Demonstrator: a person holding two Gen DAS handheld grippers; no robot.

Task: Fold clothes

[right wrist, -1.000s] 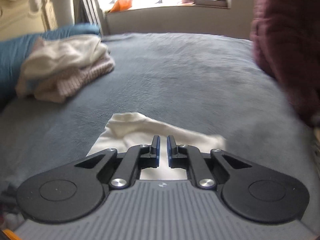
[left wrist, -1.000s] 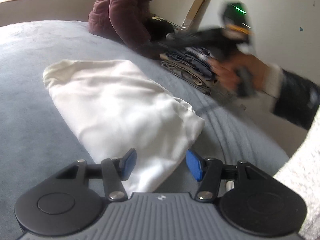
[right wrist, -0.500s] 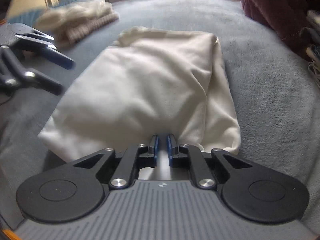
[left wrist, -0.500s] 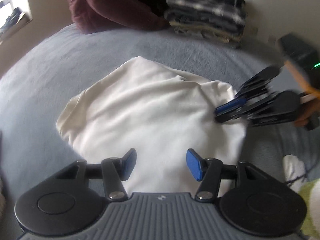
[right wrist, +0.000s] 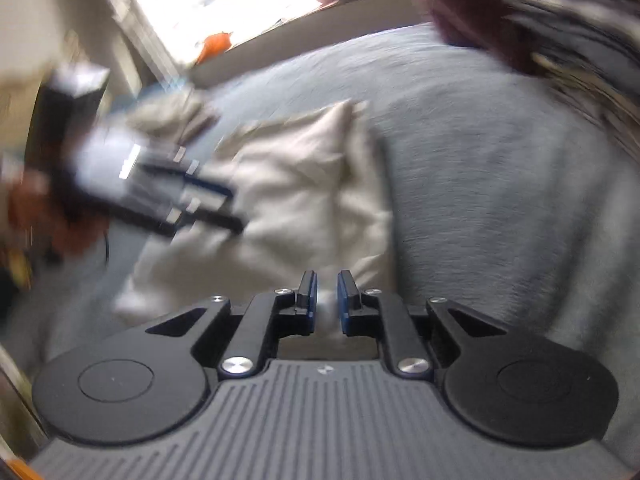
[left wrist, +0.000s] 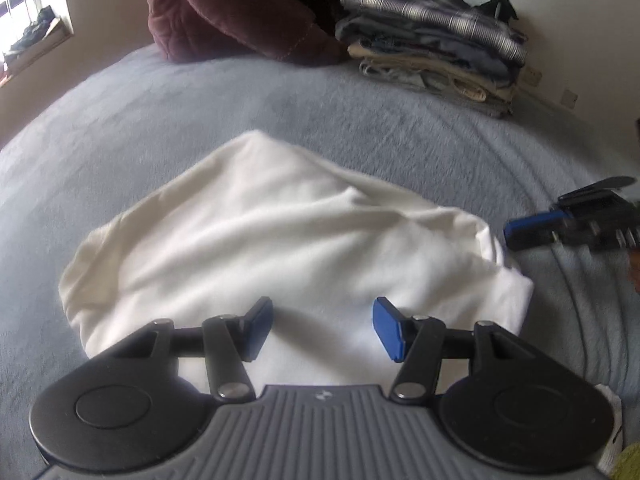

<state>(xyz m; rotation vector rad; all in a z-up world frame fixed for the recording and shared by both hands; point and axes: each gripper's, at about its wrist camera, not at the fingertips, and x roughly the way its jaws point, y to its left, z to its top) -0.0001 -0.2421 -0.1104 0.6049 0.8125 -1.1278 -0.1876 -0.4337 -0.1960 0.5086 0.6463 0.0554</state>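
- We hold the left gripper (left wrist: pixel 322 328) with its jaws spread wide over the near edge of the white garment (left wrist: pixel 280 248), nothing between the blue pads. If we close from here without lowering onto a layer, we judge the pads would meet on air or pinch only the top sheet, and a lift would peel the fold apart.
- Our right gripper (right wrist: pixel 324 300) has its jaws almost together, a narrow slit left, and nothing gripped that we can see. In the left view it sits just off the garment's right corner, apart from the cloth. The right view is badly smeared, so we cannot place its tips finely; a blind grab there could catch the grey blanket (left wrist: pixel 140 128) along with the cloth.
- The garment lies on the blanket as a rough rectangle, already doubled over, with soft creases and a loose flap at the right corner. Whether another fold is due or it is ready to be carried off, we cannot tell. Either way, uneven pulls from the two sides would skew the edges.
- Beyond it, the stack of folded clothes (left wrist: pixel 432 44) and a maroon jacket (left wrist: pixel 232 12) lie well apart; a careless sweep could topple the stack.
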